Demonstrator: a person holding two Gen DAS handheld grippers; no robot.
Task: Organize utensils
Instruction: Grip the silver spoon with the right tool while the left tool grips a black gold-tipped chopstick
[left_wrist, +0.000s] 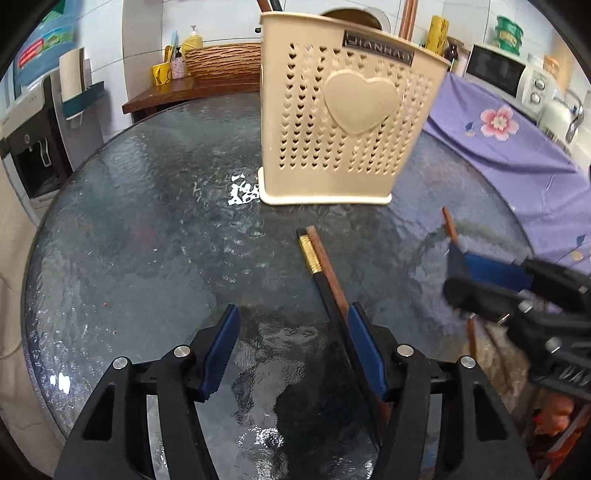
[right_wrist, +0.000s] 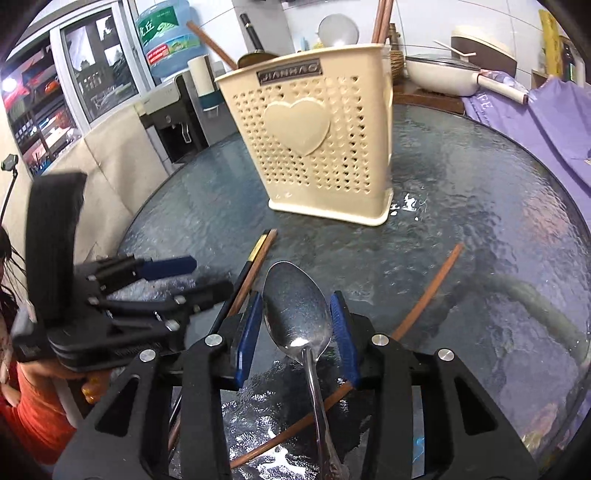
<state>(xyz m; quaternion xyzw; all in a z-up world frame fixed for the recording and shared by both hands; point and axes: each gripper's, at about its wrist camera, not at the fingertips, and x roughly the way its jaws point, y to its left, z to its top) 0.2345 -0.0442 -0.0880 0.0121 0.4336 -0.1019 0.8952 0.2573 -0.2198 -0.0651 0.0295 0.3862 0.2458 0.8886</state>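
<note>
Nearest to us is our left claw (left_wrist: 291, 332), its blue pads standing apart with nothing pressed between them. The pair of chopsticks, one black with a gold band and one reddish-brown wood (left_wrist: 325, 273), lies on the round rippled-glass counter (left_wrist: 147, 221). Its near part runs along the inner face of the claw's right-hand pad and its far ends point ahead, slightly left, toward the cream perforated plastic utensil holder with a raised heart (left_wrist: 343, 129). So the pair's long axis runs nearly along the claw's own line, not across it, and sits off-centre against one pad. We judge that closing here would pinch the pair sidelong unless we shift right first.

Further right, our right claw (right_wrist: 297, 325) brackets the bowl of a shiny steel spoon (right_wrist: 297, 314), bowl forward and handle trailing back beneath the claw. The pads appear to touch the bowl's edges, but we cannot tell whether they truly clamp it. A single reddish-brown chopstick (right_wrist: 428, 291) lies slantwise just right of this claw, passing under it. The holder stands straight ahead of both claws, upright, and the spoon-bearing claw looks readier to go to it.
</note>
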